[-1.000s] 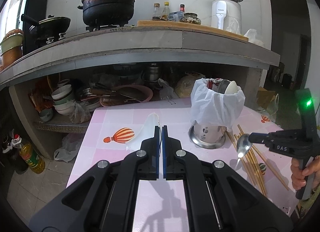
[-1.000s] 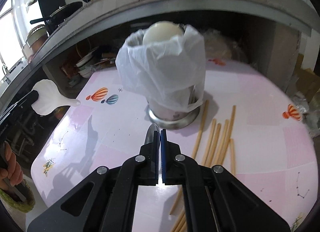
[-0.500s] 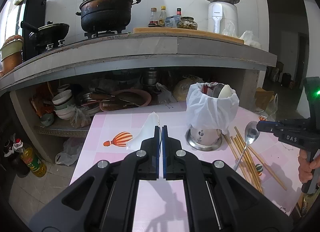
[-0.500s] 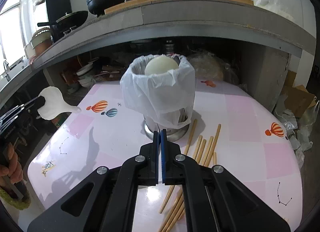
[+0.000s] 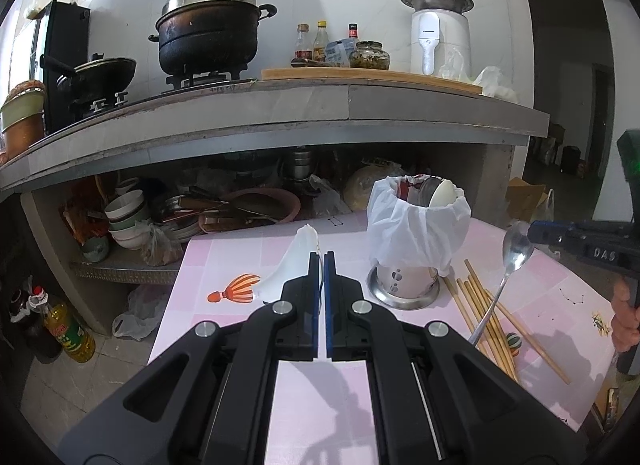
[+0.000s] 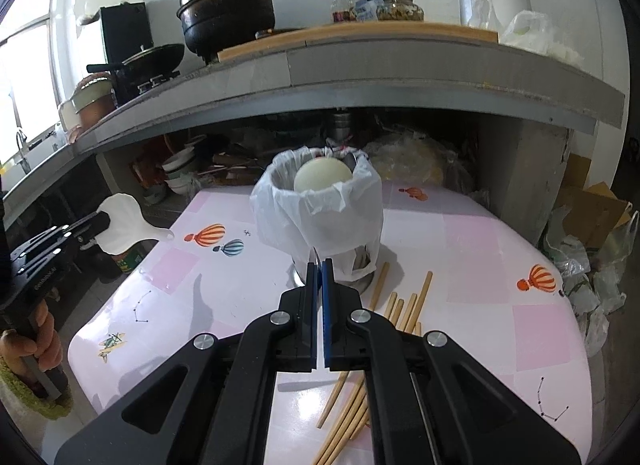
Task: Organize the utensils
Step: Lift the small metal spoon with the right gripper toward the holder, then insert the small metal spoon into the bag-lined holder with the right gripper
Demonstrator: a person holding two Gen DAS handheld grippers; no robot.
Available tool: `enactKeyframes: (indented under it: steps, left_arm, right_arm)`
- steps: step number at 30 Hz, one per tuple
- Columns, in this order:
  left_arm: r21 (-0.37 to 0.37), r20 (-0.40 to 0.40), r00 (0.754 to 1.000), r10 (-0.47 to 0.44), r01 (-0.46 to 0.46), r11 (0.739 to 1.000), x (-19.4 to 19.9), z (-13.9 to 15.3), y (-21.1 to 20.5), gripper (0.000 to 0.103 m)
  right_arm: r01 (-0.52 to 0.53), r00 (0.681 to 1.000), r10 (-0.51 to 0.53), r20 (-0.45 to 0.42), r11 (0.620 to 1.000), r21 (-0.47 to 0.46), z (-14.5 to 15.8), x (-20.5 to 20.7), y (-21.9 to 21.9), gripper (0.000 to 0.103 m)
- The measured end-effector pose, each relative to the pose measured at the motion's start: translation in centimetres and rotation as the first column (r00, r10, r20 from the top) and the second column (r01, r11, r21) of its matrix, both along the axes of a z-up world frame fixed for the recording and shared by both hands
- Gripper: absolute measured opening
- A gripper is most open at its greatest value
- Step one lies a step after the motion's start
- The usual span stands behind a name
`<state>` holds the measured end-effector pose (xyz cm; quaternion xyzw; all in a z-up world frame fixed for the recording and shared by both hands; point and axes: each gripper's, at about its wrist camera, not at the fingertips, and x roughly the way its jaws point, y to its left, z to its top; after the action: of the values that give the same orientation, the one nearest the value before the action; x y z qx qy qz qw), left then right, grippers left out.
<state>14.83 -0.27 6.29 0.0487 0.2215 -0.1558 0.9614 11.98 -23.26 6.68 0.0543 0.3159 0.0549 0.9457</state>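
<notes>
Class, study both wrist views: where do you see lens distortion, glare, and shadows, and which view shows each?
Left wrist view: fisheye bends the counter edge into an arc; dark corners frame the picture. Right wrist view: the window is blown out white, and shadows fall on the pink table under the left hand-held gripper and its white spoon.

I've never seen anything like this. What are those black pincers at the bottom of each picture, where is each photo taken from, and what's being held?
No robot here: a person holds a hand-held pincer in each hand, each with its own camera looking along its two fingers.

The left tool, seen from its own camera, is shut on a white plastic spoon. The right tool is shut on a metal spoon, gripped by the bowl with the handle hanging down.

On the pink table stands a metal utensil holder wrapped in a white plastic bag, with wooden chopsticks lying loose beside it.
</notes>
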Motion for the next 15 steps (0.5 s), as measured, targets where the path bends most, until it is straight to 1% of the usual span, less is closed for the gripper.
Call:
enactKeyframes:
  steps: [7, 15]
  left_arm:
    - [0.009, -0.002, 1.0, -0.003, 0.003, 1.0, 0.0, 0.0, -0.2, 0.001]
    - [0.007, -0.002, 1.0, -0.003, 0.003, 1.0, 0.2, 0.0, -0.4, 0.001]
  right_arm:
    - [-0.02, 0.998, 0.02, 0.057, 1.0, 0.003, 2.9, -0.7, -0.5, 0.002]
    - [-0.051, 0.99, 0.046, 0.135, 0.998, 0.033, 8.1, 0.2, -2.1, 0.002]
